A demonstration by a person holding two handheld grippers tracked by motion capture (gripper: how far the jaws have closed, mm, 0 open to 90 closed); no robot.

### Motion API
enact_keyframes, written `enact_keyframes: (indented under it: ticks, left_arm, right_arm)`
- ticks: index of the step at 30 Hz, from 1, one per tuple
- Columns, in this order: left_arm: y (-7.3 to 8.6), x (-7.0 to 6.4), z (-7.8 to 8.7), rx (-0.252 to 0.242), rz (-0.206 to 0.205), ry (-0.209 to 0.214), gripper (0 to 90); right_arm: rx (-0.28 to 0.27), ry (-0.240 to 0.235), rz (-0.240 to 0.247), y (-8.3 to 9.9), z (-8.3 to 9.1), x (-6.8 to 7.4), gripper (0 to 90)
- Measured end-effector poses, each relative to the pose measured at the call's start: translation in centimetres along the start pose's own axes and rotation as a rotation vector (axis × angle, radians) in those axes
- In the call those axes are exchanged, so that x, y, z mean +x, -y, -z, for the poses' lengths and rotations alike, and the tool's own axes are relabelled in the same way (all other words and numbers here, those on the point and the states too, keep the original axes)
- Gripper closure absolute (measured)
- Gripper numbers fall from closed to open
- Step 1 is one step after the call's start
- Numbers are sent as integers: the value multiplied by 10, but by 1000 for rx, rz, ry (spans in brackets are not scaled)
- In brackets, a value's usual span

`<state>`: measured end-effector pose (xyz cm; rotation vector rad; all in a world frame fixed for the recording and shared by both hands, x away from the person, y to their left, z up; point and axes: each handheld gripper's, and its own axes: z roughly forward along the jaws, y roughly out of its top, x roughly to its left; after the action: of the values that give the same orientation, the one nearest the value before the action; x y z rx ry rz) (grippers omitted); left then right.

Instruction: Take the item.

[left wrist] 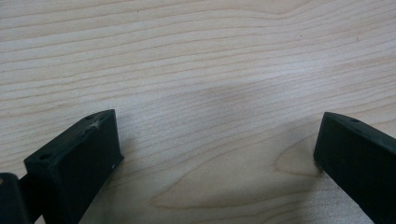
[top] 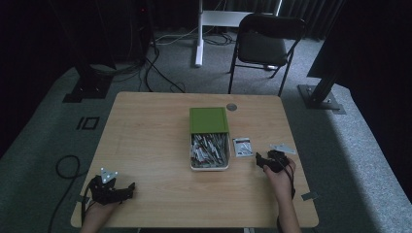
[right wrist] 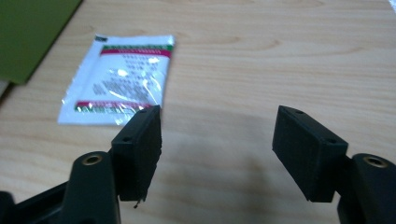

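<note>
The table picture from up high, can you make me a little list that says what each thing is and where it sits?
table: light wood, chair behind its far edge
box: white, mid-table, full of small packets, green lid slid back over its far half
packet: white, flat on the wood right of the box, apart from it
left gripper: near left corner, open, holds nothing
right gripper: just right of the packet, open, holds nothing
fingers: black, near the packet's edge
</note>
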<state>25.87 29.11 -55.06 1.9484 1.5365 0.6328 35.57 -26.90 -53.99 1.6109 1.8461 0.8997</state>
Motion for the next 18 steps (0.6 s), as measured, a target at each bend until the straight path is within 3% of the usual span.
enact_keyframes:
  ticks: [7,15,18]
  left_arm:
    - [0,0,0,0,0,0,13]
    - [0,0,0,0,0,0,13]
    - [0,0,0,0,0,0,13]
  right_arm:
    - [-6,13,-48,8,14,-14,216]
    - [23,41,-36,18,25,-24,188]
    - [60,54,-87,23,28,-26,189]
